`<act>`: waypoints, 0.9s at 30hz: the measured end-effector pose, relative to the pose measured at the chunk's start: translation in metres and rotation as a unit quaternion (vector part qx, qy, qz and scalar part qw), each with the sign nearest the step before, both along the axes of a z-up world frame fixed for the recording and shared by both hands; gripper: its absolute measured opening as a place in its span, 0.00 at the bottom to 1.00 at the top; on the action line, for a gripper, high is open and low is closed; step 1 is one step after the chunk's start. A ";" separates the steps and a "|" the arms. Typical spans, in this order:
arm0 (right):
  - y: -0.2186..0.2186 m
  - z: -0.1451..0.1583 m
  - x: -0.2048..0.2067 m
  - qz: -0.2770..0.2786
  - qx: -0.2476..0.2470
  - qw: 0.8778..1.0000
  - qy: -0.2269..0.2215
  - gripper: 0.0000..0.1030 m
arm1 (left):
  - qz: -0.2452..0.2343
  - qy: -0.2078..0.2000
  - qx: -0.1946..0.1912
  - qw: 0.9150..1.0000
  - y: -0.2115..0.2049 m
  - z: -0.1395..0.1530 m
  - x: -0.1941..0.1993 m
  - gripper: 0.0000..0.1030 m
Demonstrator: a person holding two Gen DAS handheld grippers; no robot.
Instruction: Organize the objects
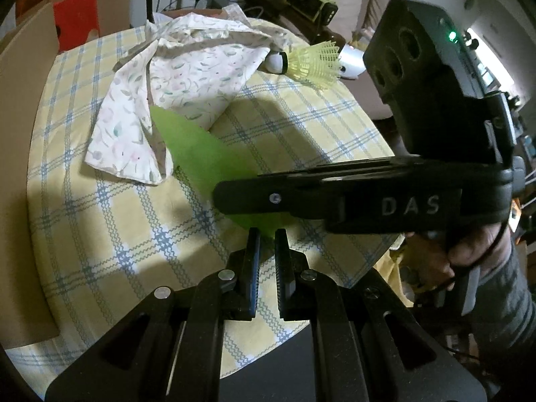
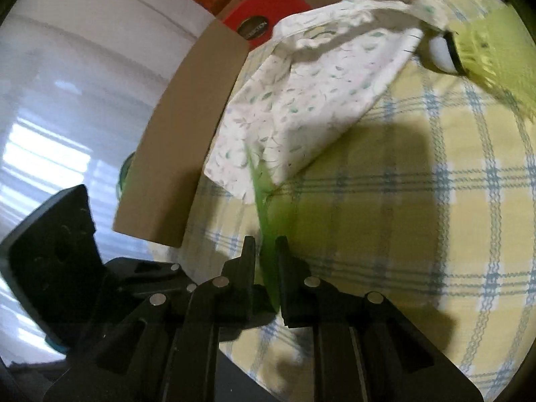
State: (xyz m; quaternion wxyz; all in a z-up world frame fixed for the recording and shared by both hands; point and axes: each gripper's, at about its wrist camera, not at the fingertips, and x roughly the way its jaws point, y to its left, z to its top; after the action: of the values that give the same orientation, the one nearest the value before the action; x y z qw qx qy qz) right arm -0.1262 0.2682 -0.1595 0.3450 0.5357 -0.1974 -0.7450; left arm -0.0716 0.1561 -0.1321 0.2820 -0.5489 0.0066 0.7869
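The left gripper has its jaws closed on the near edge of a green sheet. The sheet lies flat on the worktop, which is covered by a yellow checked cloth. The far tip of the sheet goes under a crumpled floral cloth. The right gripper comes in from the right side and lies across the sheet. In its own view, the right gripper has the green sheet between its jaws, pinched edge-on. A shuttlecock with a yellow skirt lies at the far edge of the worktop, touching the floral cloth. A cardboard box stands along the left side, with a red box behind it.
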 end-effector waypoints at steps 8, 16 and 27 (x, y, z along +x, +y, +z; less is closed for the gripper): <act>-0.015 0.009 0.004 -0.004 0.039 0.999 0.026 0.06 | 0.013 -0.017 0.023 1.000 -0.010 -0.002 -0.003 0.08; 0.017 0.016 0.005 -0.040 0.015 0.999 0.029 0.05 | 0.039 -0.006 0.042 0.998 -0.031 0.019 -0.004 0.18; 0.063 0.045 0.016 -0.087 0.035 0.994 0.061 0.05 | 0.094 0.004 0.065 0.993 -0.043 0.048 -0.030 0.58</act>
State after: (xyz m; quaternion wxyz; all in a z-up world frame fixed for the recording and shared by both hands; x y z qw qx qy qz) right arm -0.1100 0.3312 -0.1141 0.2716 0.4814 -0.1955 -0.8101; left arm -0.1019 0.1130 -0.0838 0.2419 -0.5240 -0.0951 0.8111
